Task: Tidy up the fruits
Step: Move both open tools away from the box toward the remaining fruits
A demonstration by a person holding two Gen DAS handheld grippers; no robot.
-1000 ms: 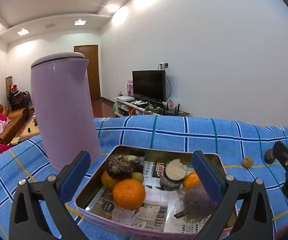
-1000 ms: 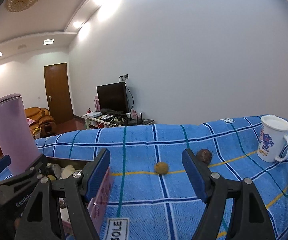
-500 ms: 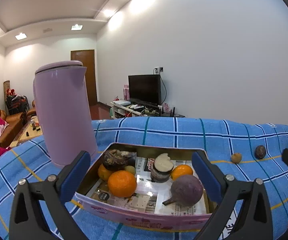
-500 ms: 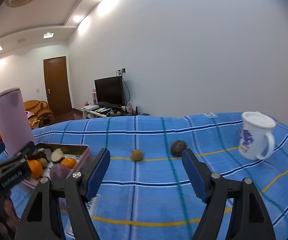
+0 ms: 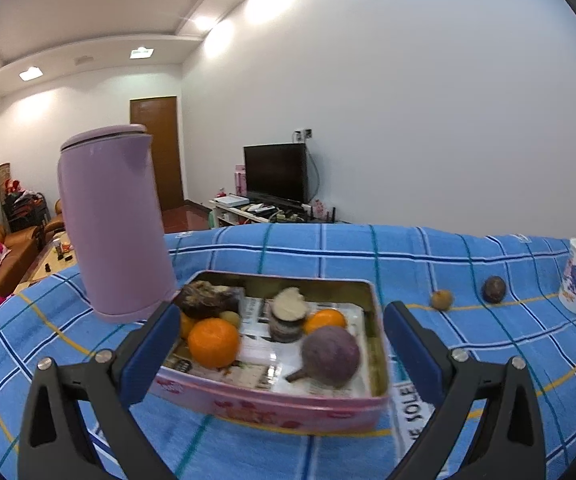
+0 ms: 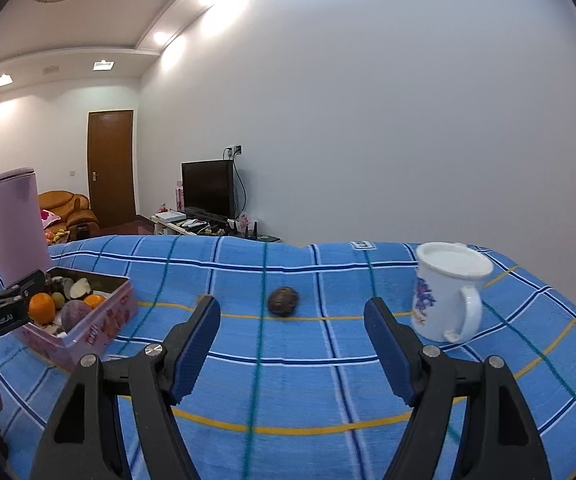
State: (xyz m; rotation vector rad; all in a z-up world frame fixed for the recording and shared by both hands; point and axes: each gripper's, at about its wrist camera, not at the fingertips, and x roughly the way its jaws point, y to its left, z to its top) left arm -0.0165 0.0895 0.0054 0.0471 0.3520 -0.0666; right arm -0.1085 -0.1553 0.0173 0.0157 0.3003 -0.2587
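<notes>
A pink tin box (image 5: pixel 272 404) sits on the blue checked cloth and holds oranges (image 5: pixel 213 342), a purple round fruit (image 5: pixel 330 356) and other pieces. My left gripper (image 5: pixel 280 344) is open and empty, just in front of the box. A dark round fruit (image 6: pixel 283 301) lies on the cloth ahead of my right gripper (image 6: pixel 292 344), which is open and empty. In the left wrist view the dark fruit (image 5: pixel 493 289) lies right of a small brown fruit (image 5: pixel 441 300). The box also shows in the right wrist view (image 6: pixel 100 320).
A tall lilac kettle (image 5: pixel 114 224) stands behind the box on the left. A white printed mug (image 6: pixel 446 296) stands to the right of the dark fruit. A paper label (image 5: pixel 412 404) lies by the box's right side.
My left gripper has pulled back and up from the box. My right gripper has swung right, from the small brown fruit towards the dark fruit and the mug.
</notes>
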